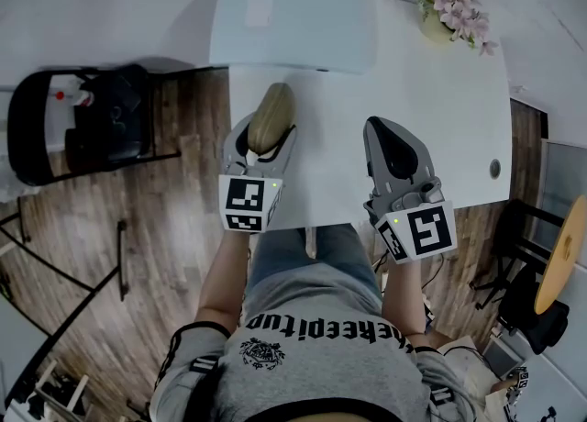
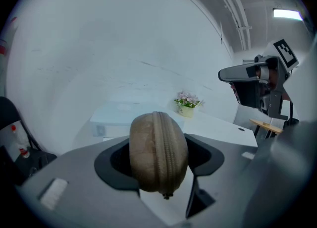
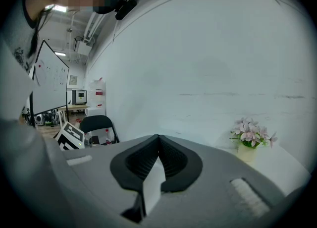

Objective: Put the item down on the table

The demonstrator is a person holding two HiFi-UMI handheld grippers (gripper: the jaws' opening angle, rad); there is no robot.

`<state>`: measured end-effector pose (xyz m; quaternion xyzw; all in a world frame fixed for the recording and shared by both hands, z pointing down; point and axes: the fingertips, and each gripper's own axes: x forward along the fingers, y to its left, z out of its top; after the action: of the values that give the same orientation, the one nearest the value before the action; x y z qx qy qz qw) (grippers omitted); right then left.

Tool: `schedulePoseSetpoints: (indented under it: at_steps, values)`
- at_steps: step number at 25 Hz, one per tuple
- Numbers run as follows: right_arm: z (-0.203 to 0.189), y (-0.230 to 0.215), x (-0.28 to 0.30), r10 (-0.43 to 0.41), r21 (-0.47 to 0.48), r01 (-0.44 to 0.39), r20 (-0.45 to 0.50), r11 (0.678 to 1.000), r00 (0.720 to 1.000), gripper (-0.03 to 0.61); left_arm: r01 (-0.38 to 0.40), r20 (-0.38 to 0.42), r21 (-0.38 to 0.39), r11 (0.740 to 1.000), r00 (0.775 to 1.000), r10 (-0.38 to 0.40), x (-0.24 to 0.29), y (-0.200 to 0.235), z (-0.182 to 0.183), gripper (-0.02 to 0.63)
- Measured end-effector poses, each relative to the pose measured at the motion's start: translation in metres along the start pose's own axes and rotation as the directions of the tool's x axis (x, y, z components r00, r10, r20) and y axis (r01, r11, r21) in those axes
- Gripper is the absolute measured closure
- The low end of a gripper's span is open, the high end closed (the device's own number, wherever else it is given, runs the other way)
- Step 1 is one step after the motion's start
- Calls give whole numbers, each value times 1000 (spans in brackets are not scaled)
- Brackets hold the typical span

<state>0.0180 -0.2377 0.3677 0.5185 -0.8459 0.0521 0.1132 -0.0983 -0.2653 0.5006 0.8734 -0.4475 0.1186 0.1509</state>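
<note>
The left gripper (image 1: 268, 143) has the pouch (image 2: 158, 151) clamped by its flanks, jaws spread wide around it and the zip edge facing back along them. It hangs over the table's (image 1: 440, 117) near left part and looks clear of the surface. Gripping the sides leaves the underside free to land first. The right gripper (image 1: 393, 149) waits alongside, jaws pressed together on nothing, likely just keeping clear. Flowers (image 1: 456, 9) stand far right, well apart.
</note>
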Motion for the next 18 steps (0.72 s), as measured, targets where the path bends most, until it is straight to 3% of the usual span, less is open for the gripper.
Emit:
schedulePoseSetpoints:
  at_steps: [18]
  values:
    - [4, 19, 1, 48, -18, -48, 8, 999, 999, 578, -27, -117, -14, 1000, 993, 25, -15, 0, -42, 319]
